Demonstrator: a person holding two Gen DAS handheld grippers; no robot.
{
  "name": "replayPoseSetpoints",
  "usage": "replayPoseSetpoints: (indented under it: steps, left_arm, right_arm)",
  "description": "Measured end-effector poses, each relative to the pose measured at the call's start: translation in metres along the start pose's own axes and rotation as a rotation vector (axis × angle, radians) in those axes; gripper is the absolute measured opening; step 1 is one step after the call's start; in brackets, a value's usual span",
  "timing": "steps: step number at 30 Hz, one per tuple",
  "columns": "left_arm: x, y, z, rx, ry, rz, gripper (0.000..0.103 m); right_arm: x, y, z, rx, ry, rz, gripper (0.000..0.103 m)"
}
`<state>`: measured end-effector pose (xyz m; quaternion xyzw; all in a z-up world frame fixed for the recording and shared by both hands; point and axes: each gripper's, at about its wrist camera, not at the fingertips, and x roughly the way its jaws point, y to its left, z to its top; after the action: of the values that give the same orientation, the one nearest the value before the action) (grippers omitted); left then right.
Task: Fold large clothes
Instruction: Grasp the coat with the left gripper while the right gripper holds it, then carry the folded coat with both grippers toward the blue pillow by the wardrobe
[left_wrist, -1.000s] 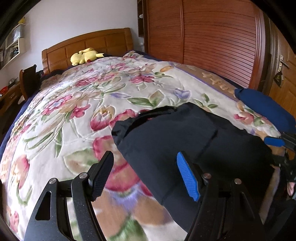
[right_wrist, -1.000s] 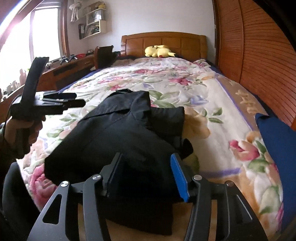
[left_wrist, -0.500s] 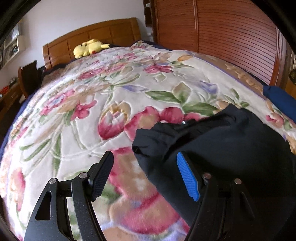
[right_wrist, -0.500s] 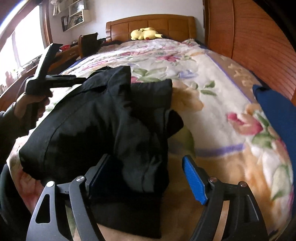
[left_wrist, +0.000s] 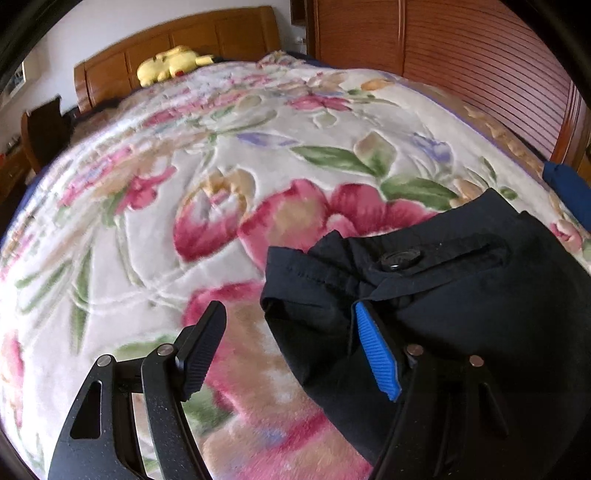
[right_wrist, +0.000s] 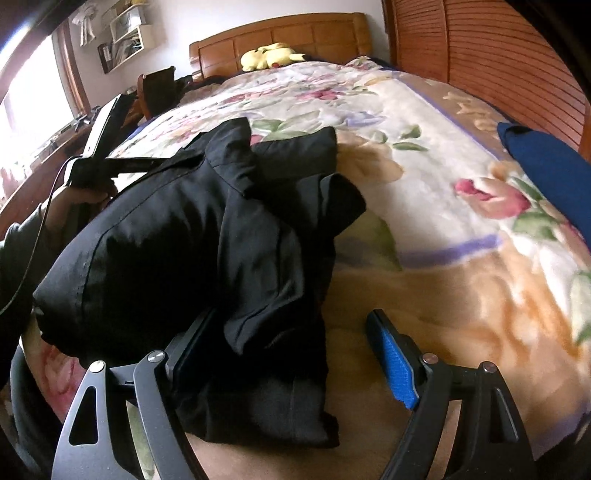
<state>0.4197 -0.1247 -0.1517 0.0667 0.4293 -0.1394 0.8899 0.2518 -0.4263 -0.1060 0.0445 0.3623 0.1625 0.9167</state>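
A black garment (right_wrist: 192, 251) lies bunched and partly folded on the floral bedspread (right_wrist: 424, 173) near the foot of the bed. In the left wrist view its buttoned corner (left_wrist: 402, 258) fills the lower right. My left gripper (left_wrist: 291, 350) is open, its jaws astride the garment's left corner; it also shows in the right wrist view (right_wrist: 107, 147), held in a hand at the garment's far left edge. My right gripper (right_wrist: 291, 354) is open, low over the garment's near edge, with cloth between the jaws.
A blue folded cloth (right_wrist: 546, 173) lies at the bed's right edge. A yellow plush toy (right_wrist: 271, 55) rests by the wooden headboard (right_wrist: 288, 33). A slatted wooden wardrobe (right_wrist: 487, 55) runs along the right. A desk and chair (right_wrist: 155, 88) stand left of the bed.
The right gripper has opened wide and released the garment's near edge. The left gripper has dropped closer to the garment's left corner, which now looms larger between its jaws.
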Motion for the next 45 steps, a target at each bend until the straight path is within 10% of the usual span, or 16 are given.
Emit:
replayPoseSetpoints:
  steps: [7, 11, 18, 45]
  left_arm:
    - [0.01, 0.007, -0.001, -0.07, 0.035, -0.081, 0.069]
    - [0.011, 0.008, 0.0, -0.106, 0.064, -0.176, 0.045]
    - [-0.005, -0.009, 0.005, -0.029, 0.052, -0.128, 0.014]
    - [-0.166, -0.057, 0.032, 0.056, -0.245, 0.045, 0.01]
  right_arm:
    - [0.007, -0.001, 0.003, 0.007, 0.019, 0.082, 0.055]
    - [0.008, 0.001, 0.005, -0.019, 0.022, 0.11, 0.04]
    - [0.005, -0.005, 0.012, -0.053, -0.007, 0.141, 0.022]
    - [-0.057, -0.018, -0.007, -0.032, -0.277, 0.097, 0.01]
